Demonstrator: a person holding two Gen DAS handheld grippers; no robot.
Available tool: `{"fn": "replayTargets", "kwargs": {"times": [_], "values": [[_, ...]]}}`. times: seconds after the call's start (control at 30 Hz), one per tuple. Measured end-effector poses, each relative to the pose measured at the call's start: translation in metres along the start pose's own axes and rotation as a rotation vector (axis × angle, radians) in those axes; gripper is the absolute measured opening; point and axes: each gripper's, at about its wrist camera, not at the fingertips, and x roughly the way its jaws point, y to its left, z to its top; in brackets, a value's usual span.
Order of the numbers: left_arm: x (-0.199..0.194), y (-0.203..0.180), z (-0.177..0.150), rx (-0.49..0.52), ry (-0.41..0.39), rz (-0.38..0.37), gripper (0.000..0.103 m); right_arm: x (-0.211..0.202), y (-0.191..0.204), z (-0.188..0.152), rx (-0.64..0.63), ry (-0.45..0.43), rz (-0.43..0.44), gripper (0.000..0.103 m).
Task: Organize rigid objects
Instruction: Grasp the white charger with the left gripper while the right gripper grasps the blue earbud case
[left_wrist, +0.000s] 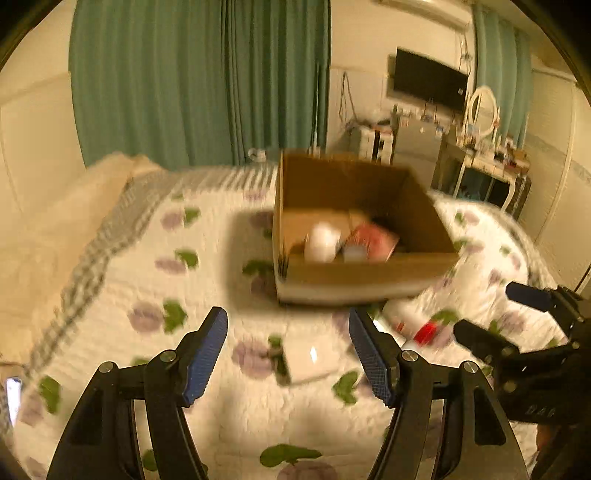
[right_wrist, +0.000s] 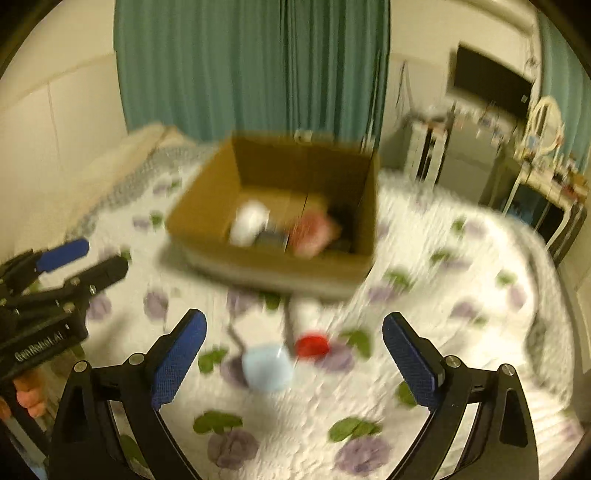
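Note:
An open cardboard box (left_wrist: 369, 284) (right_wrist: 273, 264) stands on the flowered bedspread and holds a white item (left_wrist: 323, 242) (right_wrist: 249, 219), a red-pink pack (left_wrist: 373, 240) (right_wrist: 314, 232) and other blurred things. In front of it lie a white bottle with a red cap (left_wrist: 413, 319) (right_wrist: 310, 334) and a pale blue-white square thing (right_wrist: 267, 367) (left_wrist: 312, 360). My left gripper (left_wrist: 288, 360) is open and empty, above the square thing. My right gripper (right_wrist: 293, 363) is open and empty, above the bottle and square thing; it also shows in the left wrist view (left_wrist: 491, 314).
Both views are motion-blurred. The bed (left_wrist: 207, 280) fills the foreground, with a pillow (left_wrist: 74, 206) at the left. Green curtains (left_wrist: 199, 81) hang behind. A dresser with a mirror (left_wrist: 480, 147), a TV (left_wrist: 428, 79) and shelves stand at the right.

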Motion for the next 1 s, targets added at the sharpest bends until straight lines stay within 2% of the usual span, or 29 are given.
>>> {"fn": "replayTargets", "kwargs": {"times": [0.13,0.37,0.47,0.53,0.6,0.73,0.83,1.0], "values": [[0.023,0.011,-0.016,-0.01,0.057,0.015,0.071,0.052,0.01,-0.027,-0.035,0.124,-0.001,0.097],[0.045,0.008,-0.028,0.002,0.11,0.012,0.071,0.099,0.018,-0.04,-0.052,0.231,0.037,0.093],[0.052,0.003,-0.034,0.018,0.136,0.009,0.071,0.11,0.021,-0.043,-0.058,0.251,0.034,0.081],[0.056,0.0,-0.036,0.032,0.15,0.013,0.071,0.11,0.021,-0.043,-0.071,0.253,0.001,0.056],[0.059,-0.004,-0.038,0.03,0.17,-0.002,0.071,0.102,0.021,-0.042,-0.074,0.242,0.028,0.049],[0.065,-0.014,-0.039,0.03,0.197,-0.021,0.071,0.08,0.016,-0.034,-0.082,0.175,0.018,0.049],[0.072,-0.023,-0.038,0.034,0.215,-0.042,0.071,0.07,0.004,-0.027,-0.039,0.142,0.03,0.049],[0.099,-0.028,-0.037,0.023,0.28,0.004,0.071,0.067,-0.015,-0.026,0.003,0.132,0.018,0.049]]}}
